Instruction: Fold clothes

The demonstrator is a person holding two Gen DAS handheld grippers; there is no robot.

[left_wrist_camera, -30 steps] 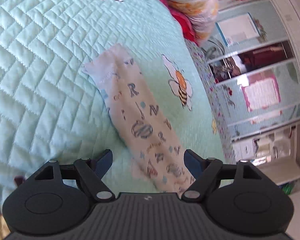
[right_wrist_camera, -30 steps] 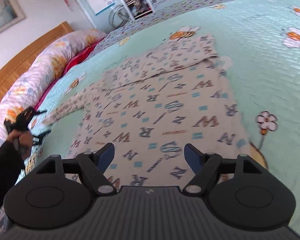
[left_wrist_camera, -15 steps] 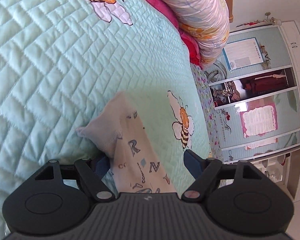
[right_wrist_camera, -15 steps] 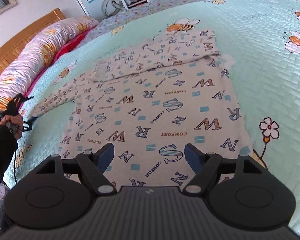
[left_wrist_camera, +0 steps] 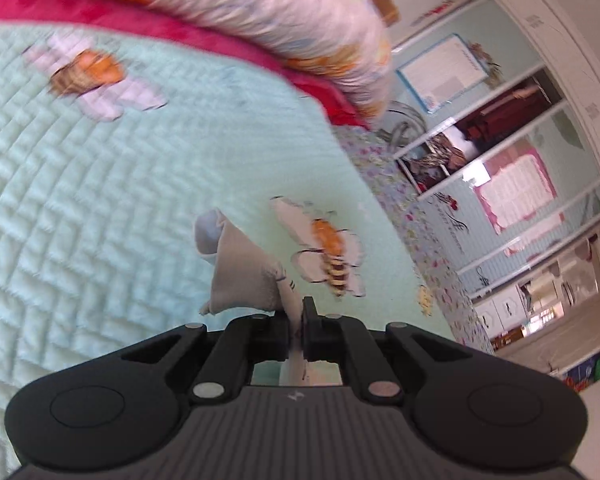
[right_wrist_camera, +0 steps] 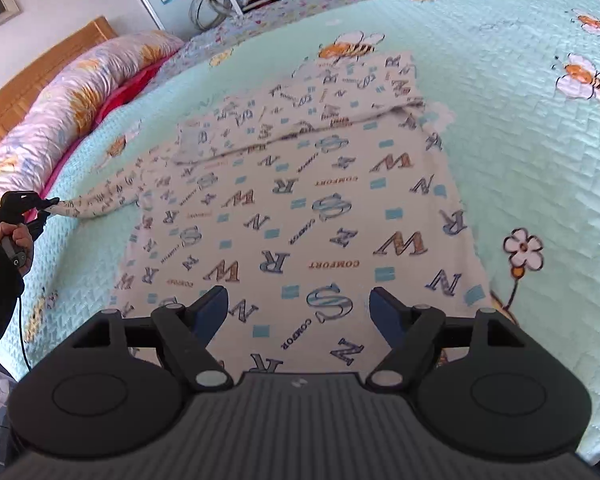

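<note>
A cream long-sleeved shirt (right_wrist_camera: 308, 216) printed with letters lies flat on the mint quilt (right_wrist_camera: 540, 128). One sleeve is folded across its top; the other sleeve (right_wrist_camera: 104, 200) stretches out to the left. My left gripper (left_wrist_camera: 296, 320) is shut on the cuff (left_wrist_camera: 240, 276) of that sleeve, which bunches up just past the fingers. From the right wrist view, the left gripper (right_wrist_camera: 46, 206) shows at the far left, held by a hand in a dark sleeve. My right gripper (right_wrist_camera: 298, 312) hovers open above the shirt's lower hem, holding nothing.
A long floral pillow (right_wrist_camera: 60, 100) over a pink blanket (left_wrist_camera: 140, 20) lies along the wooden headboard (right_wrist_camera: 32, 68). Bee and flower appliqués dot the quilt. A wardrobe with glass doors (left_wrist_camera: 512, 168) stands past the bed's far edge.
My left gripper went from open around the sleeve end to shut on the cuff, and the sleeve now lifts off the quilt. The right gripper drifted slightly closer over the shirt, still open.
</note>
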